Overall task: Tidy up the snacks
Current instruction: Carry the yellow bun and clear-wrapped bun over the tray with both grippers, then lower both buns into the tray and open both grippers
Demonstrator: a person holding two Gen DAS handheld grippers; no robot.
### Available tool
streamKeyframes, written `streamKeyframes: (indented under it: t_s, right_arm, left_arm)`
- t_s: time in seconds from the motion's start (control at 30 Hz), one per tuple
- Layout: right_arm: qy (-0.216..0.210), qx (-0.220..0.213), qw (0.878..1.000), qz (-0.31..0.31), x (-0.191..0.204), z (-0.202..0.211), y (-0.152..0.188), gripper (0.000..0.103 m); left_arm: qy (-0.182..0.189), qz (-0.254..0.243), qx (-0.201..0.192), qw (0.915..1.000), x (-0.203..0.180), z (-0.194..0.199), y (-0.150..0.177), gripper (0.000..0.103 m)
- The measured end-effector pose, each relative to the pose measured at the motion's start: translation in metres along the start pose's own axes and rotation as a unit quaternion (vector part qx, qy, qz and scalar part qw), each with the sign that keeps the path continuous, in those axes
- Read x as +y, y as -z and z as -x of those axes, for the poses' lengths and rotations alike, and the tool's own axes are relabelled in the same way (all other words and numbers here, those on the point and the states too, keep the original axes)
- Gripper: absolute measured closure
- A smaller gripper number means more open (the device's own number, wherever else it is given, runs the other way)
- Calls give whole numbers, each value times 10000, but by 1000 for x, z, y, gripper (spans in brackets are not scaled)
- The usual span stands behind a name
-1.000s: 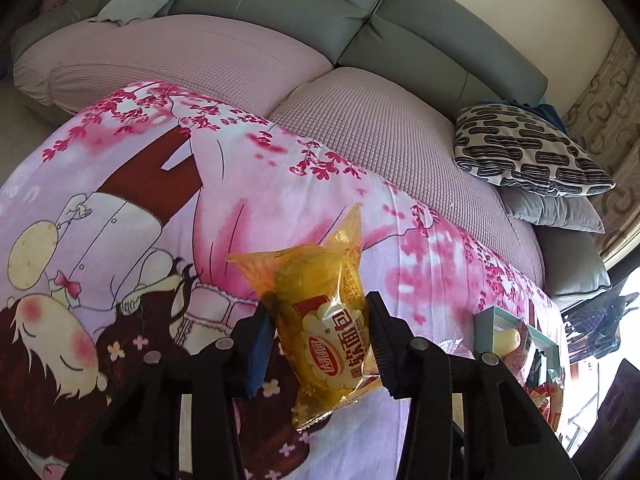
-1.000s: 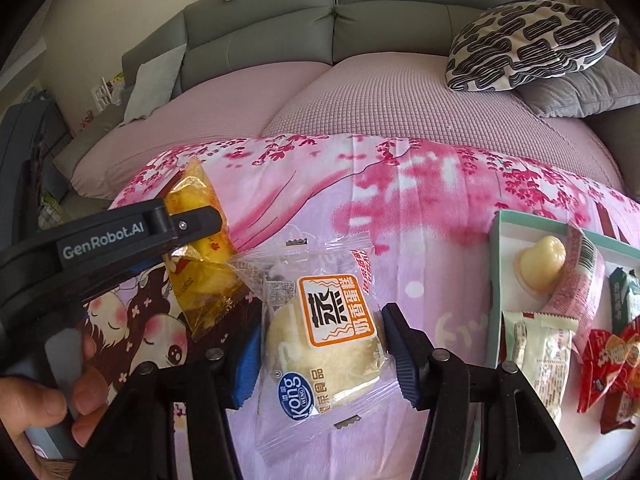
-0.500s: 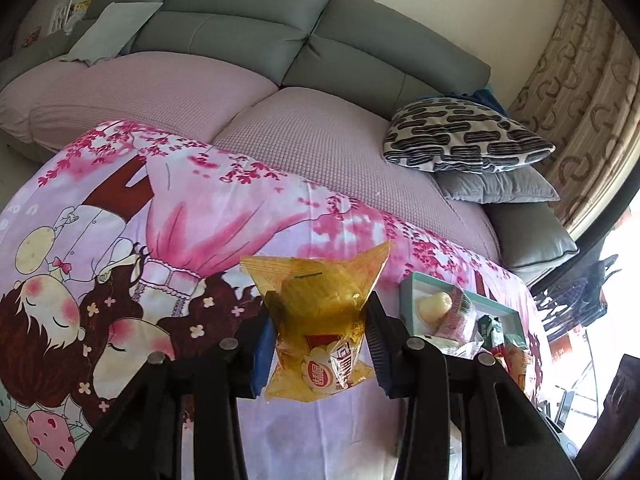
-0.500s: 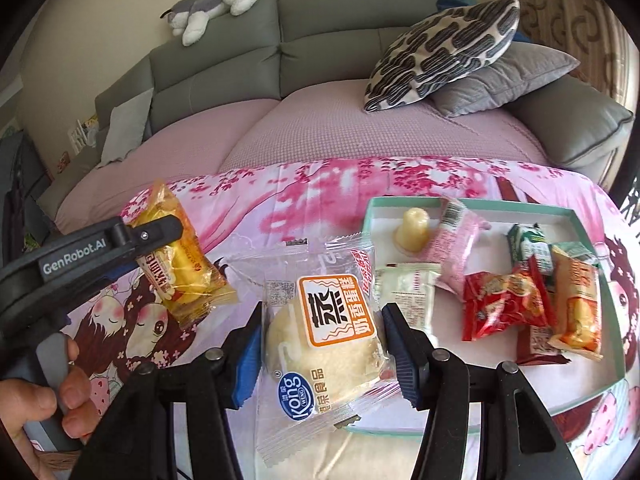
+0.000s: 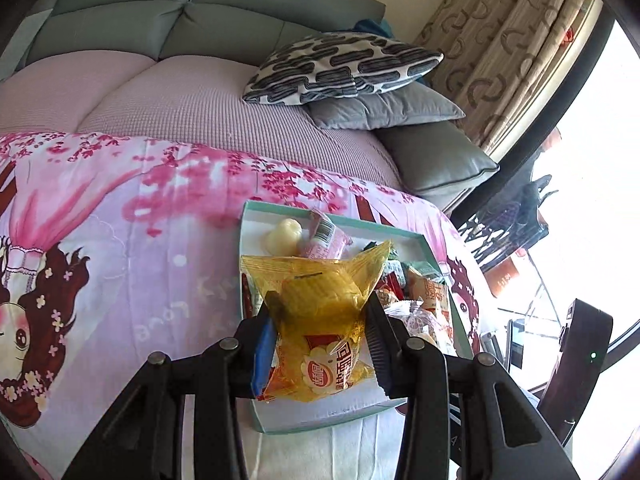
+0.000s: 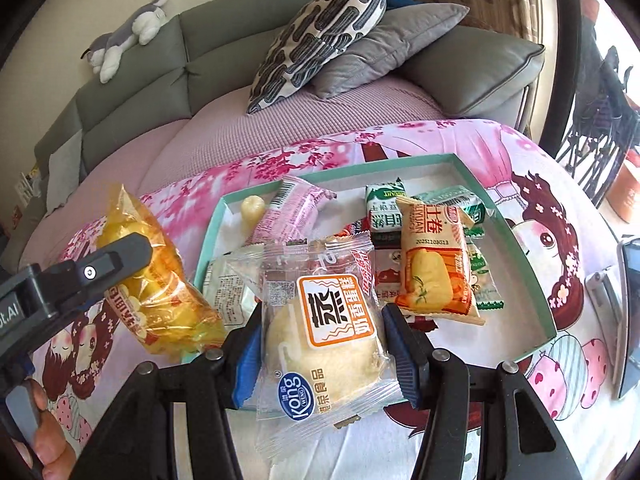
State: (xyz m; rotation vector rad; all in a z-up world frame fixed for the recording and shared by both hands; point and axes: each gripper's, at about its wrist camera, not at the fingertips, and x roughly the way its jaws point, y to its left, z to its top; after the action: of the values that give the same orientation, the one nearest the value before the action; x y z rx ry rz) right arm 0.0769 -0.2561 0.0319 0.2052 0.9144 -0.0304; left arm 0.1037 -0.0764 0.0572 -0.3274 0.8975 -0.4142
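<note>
My left gripper [image 5: 318,334] is shut on a yellow snack packet [image 5: 320,300], held in the air over the near left part of a teal-rimmed tray [image 5: 420,236]. In the right wrist view the same yellow packet [image 6: 156,280] hangs from the left gripper [image 6: 132,254] just left of the tray [image 6: 532,276]. My right gripper [image 6: 320,344] is shut on a clear-wrapped steamed cake packet [image 6: 320,332], above the tray's near edge. Several snacks lie in the tray, among them an orange packet [image 6: 434,264] and a pink packet [image 6: 288,212].
The tray rests on a pink cartoon-print blanket [image 5: 140,240] spread over a table. Behind it is a grey sofa [image 5: 200,32] with a patterned cushion [image 5: 340,68]. A phone [image 6: 630,312] lies at the blanket's right edge. A hand [image 6: 40,440] shows at lower left.
Both grippers have carried their packets to the right, from over the bare blanket to over the tray. Each packet has stayed gripped.
</note>
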Motion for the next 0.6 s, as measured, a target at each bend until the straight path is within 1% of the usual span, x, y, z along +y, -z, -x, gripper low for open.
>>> streamKeyframes:
  t_s: [0.1,0.23,0.37,0.47,0.6]
  right_arm:
    - [34,58,10000,-8,-6,-5,1,44]
    - [52,89,9999,3,-8,-7,3,44]
    - [102,132,9999,17,-7,-9,4,43]
    - [175,142,9997,49,-7,-10,4,43]
    - [128,123,9998,112,-6,-9,4,43]
  left_arm:
    - [8,22,177,9998,-3,-14,4,60]
    - [-30,49,308,9995,-3,-27,5,60]
    - [-59,186,474,9987,0,-39,7,59]
    - [-89,204,468,9987,1,-37,6,48]
    - [-234,185,372,9989,4,-29,4,43]
